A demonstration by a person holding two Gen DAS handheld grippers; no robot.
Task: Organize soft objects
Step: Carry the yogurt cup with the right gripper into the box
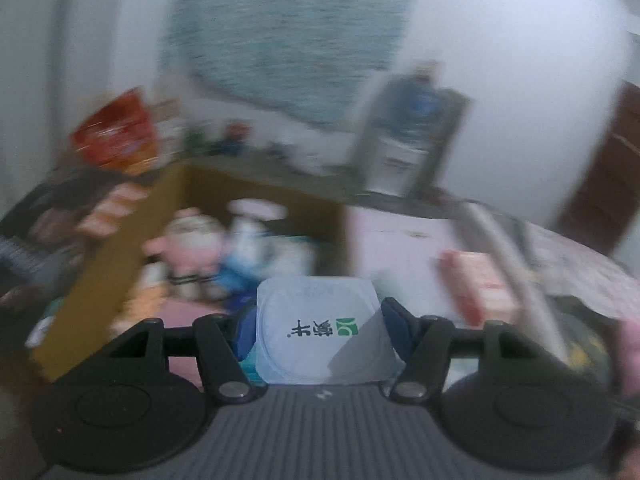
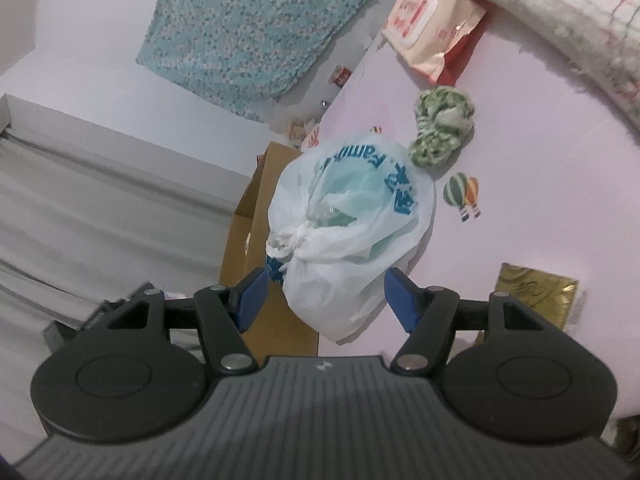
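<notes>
Right wrist view: knotted white plastic bag [image 2: 352, 236], blue print, teal contents.

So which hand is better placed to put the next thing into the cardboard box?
Probably the left. Its fingers already grip a yogurt cup, with the cardboard box ahead. The right gripper only frames the tied plastic bag, apparently not clamping it.

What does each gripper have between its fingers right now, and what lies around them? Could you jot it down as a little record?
left gripper: closed on a white sealed cup, printed lid facing the camera
right gripper: a knotted white plastic bag between the fingers; contact unclear
surface: pink sheet
also on the sheet: green-and-white scrunchie, wet-wipes pack, gold packet
nearby: cardboard box
left view: blurred
</notes>
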